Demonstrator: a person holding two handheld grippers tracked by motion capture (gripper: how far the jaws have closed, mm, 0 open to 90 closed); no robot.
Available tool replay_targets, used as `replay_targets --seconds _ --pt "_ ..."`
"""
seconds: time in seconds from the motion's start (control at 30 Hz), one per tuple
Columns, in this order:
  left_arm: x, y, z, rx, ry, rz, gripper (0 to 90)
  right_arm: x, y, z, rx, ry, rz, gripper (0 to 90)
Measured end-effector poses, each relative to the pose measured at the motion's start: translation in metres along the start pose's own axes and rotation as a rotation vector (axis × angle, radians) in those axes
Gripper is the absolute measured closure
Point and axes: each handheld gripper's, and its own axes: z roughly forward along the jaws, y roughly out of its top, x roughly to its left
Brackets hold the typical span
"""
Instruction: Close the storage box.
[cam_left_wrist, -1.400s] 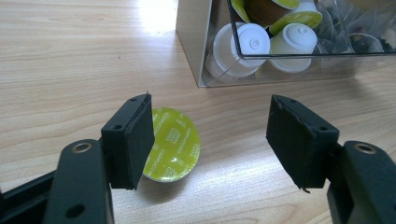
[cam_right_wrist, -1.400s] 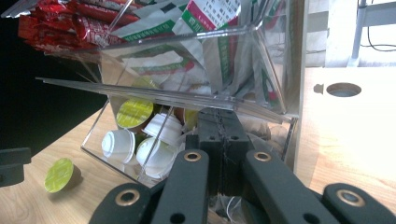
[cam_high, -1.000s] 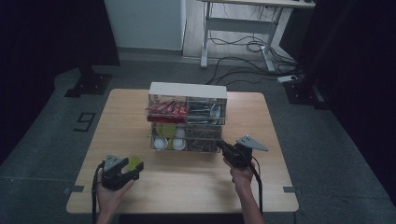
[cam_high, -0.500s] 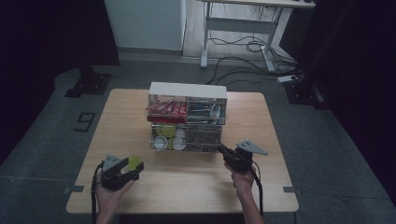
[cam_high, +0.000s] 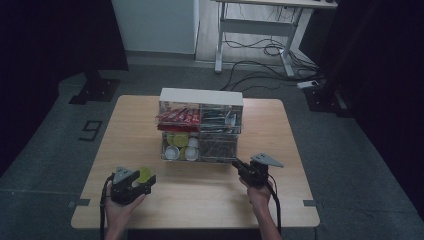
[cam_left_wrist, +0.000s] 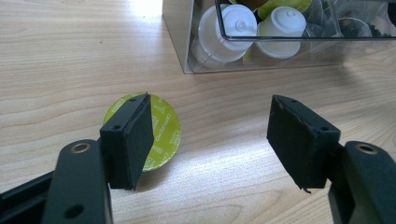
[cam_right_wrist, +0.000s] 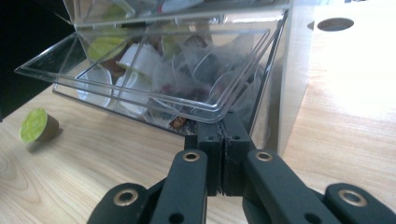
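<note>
My right fingers (cam_right_wrist: 223, 135) pinch the tilted clear drawer's (cam_right_wrist: 154, 70) front lip; I should pull level and slowly. My left fingers (cam_left_wrist: 210, 140) stand spread above the green capsule (cam_left_wrist: 161, 133) lying on the bench (cam_left_wrist: 56, 56) beside the organizer (cam_high: 201, 125).

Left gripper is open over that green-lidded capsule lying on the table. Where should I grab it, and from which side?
Grip the capsule across its round side wall, just under the green foil lid, coming down from above. It sits lid-up on the table, clear of the organizer. The left gripper is open; shift it so both pads straddle the capsule.
</note>
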Motion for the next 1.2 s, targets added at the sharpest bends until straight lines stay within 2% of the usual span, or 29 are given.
replay_targets --seconds 0.33,0.5,0.93,1.2 --pt "0.001 -0.001 -0.001 0.0 0.002 -0.004 31.9 0.002 -0.004 0.002 0.02 -0.002 -0.006 87.6" --pt "0.001 -0.001 0.0 0.005 0.002 -0.001 32.0 0.003 -0.007 0.002 0.039 -0.017 -0.017 85.9" --pt "0.001 -0.003 0.003 0.017 0.003 -0.001 32.3 0.005 -0.016 0.011 0.091 -0.003 -0.015 86.4" --pt "0.0 -0.003 0.004 0.022 -0.001 0.003 32.3 0.013 -0.016 0.01 0.07 0.004 -0.045 83.4"
